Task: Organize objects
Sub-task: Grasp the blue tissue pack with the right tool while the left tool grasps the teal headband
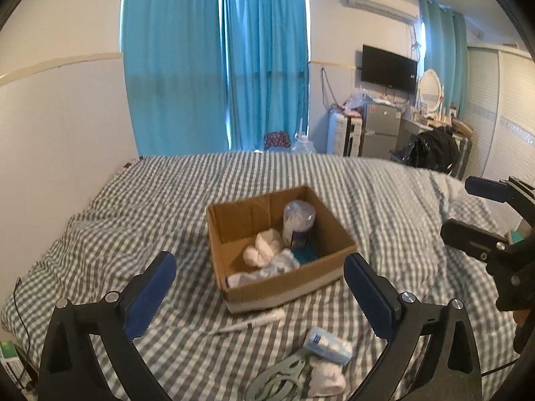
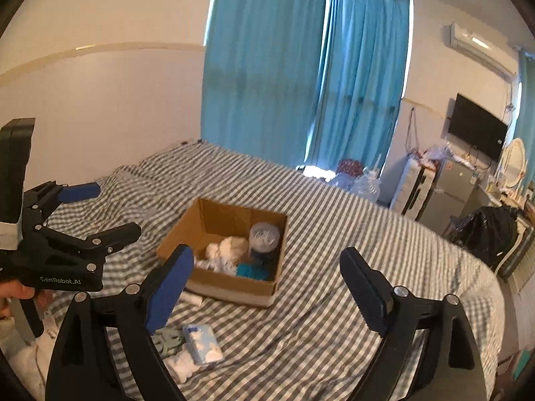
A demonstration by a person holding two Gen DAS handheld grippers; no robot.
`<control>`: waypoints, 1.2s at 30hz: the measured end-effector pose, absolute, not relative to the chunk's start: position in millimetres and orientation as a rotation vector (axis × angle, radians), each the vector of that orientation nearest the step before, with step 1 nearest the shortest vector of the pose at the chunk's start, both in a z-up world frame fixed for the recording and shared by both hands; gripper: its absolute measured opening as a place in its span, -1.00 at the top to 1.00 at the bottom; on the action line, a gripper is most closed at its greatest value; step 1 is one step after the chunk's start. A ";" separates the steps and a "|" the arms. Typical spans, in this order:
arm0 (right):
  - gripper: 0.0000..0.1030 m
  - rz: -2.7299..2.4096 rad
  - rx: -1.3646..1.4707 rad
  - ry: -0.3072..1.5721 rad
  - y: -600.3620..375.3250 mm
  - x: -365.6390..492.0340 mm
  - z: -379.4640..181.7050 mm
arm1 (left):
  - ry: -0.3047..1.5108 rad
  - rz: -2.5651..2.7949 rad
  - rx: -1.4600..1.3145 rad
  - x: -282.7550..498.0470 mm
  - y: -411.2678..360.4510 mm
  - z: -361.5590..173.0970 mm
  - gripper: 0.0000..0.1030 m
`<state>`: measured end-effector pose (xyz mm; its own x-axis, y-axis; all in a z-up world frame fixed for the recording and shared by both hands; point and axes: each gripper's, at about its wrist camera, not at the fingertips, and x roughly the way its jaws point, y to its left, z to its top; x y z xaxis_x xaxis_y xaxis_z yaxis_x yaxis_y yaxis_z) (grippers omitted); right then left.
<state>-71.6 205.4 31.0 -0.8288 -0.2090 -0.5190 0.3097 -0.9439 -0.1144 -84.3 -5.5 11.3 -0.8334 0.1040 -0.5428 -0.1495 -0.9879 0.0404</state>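
Hovering above the bed (image 1: 167, 200), the left tongs (image 1: 259, 272) stand wide apart and hold nothing, their blue pads tilted down toward the striped cover. The right tongs (image 2: 265, 267) hang likewise, spread wide and empty, off to the right of the left pair and level with it. Beyond both pairs, between their fingers in either view, sits an open cardboard box (image 1: 284, 287) on the bed. It holds a clear bag (image 1: 298, 220) standing at the back, white socks (image 1: 264, 247) and something teal (image 1: 304, 254). Nearer than the box, just under the left tongs, lie a white pen-like stick (image 1: 254, 323), a pack of tissues (image 1: 329, 346), a grey-green plastic piece (image 1: 281, 381) and another white sock (image 1: 326, 379), close together.
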 end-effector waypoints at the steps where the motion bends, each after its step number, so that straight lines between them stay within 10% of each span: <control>1: -0.82 -2.745 0.764 0.282 204.7 -73.5 24.1 | 0.128 2.888 -0.859 -83.4 -6.2 4.6 -1.00; 17: -0.92 -2.447 1.165 0.233 174.8 -104.8 -138.6 | 0.232 2.775 -1.375 -79.9 -12.7 -167.3 -1.00; 28: -0.21 -2.269 1.386 0.221 149.7 -140.0 -206.7 | 0.243 2.651 -1.472 -77.1 -8.4 -196.8 -1.00; 36: -0.13 -2.312 1.386 0.207 158.6 -138.0 -207.6 | 0.295 2.612 -1.472 -74.2 8.1 -201.0 -1.00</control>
